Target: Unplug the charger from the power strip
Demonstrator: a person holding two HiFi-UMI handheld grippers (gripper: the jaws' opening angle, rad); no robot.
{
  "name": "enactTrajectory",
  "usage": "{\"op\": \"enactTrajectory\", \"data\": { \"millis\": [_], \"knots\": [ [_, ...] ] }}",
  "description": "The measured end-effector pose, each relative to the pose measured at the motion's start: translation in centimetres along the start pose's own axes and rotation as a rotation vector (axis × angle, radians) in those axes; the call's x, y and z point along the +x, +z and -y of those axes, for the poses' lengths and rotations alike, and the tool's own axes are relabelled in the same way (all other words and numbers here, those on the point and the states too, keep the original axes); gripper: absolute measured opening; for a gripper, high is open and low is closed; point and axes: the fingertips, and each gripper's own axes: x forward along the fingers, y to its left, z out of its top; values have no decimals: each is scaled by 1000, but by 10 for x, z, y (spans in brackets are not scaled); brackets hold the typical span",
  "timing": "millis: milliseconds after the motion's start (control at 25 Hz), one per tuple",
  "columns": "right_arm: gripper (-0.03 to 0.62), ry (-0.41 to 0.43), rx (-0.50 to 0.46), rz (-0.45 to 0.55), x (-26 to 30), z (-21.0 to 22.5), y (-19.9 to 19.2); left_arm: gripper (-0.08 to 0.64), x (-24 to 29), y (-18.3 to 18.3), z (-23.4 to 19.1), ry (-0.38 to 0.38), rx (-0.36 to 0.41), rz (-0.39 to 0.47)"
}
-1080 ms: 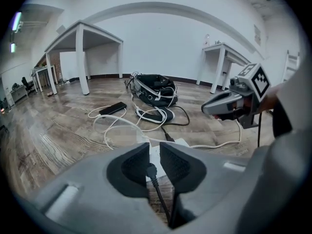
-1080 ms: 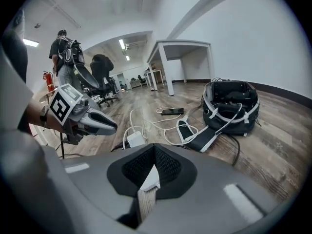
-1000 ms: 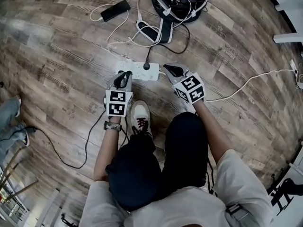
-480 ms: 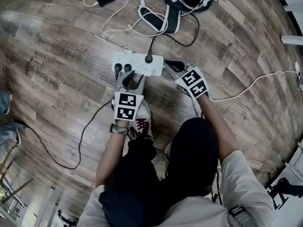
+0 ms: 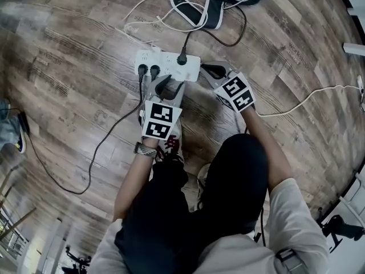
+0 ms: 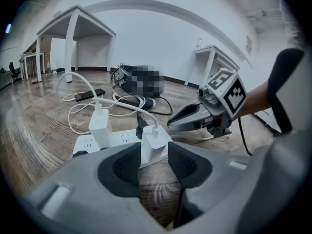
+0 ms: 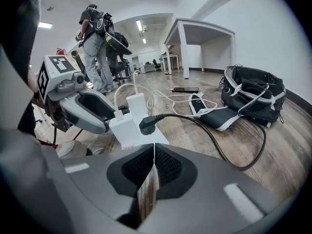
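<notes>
A white power strip (image 5: 168,66) lies on the wood floor with black plugs (image 5: 183,59) and white chargers in it. In the left gripper view one white charger (image 6: 155,140) stands upright on the strip (image 6: 114,141), right between my left gripper's (image 6: 153,156) fingertips. Those jaws have just been opening and the pads do not press on it. A second charger (image 6: 99,126) stands further left. My left gripper (image 5: 168,87) sits at the strip's near edge. My right gripper (image 5: 209,71) is shut and empty at the strip's right end (image 7: 127,129), jaws together (image 7: 153,156).
A black bag (image 7: 253,94) and a dark strap (image 5: 197,13) lie beyond the strip, with white cables around them. A black cable (image 5: 85,170) trails left across the floor, a white one (image 5: 308,99) right. My white shoe (image 5: 170,144) is under the left gripper. People stand far off (image 7: 97,48).
The left gripper's jaws have opened and it has moved forward to the strip's near edge. The right gripper has come down beside the strip's right end.
</notes>
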Motion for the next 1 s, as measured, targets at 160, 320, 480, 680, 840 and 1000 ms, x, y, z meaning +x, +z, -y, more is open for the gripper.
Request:
{"op": "enactTrajectory", "data": {
  "millis": [160,320,480,680,840,1000],
  "knots": [
    [8,12,-5,12,1,-5,4,179,13,3,1,26,-2,-9],
    [8,17,-21,23,2,-6,7,187,26,4,3,35,-19,-23],
    [8,22,-18,20,3,-7,6,186,33,2,-1,57,-24,-30],
    [8,25,-18,14,6,-7,3,186,40,3,-3,89,-23,-21],
    [8,36,-19,12,10,-11,3,179,40,1,-4,93,-8,-24],
    [9,55,-19,7,13,-14,2,170,36,-3,-3,88,2,-31]
  ]
}}
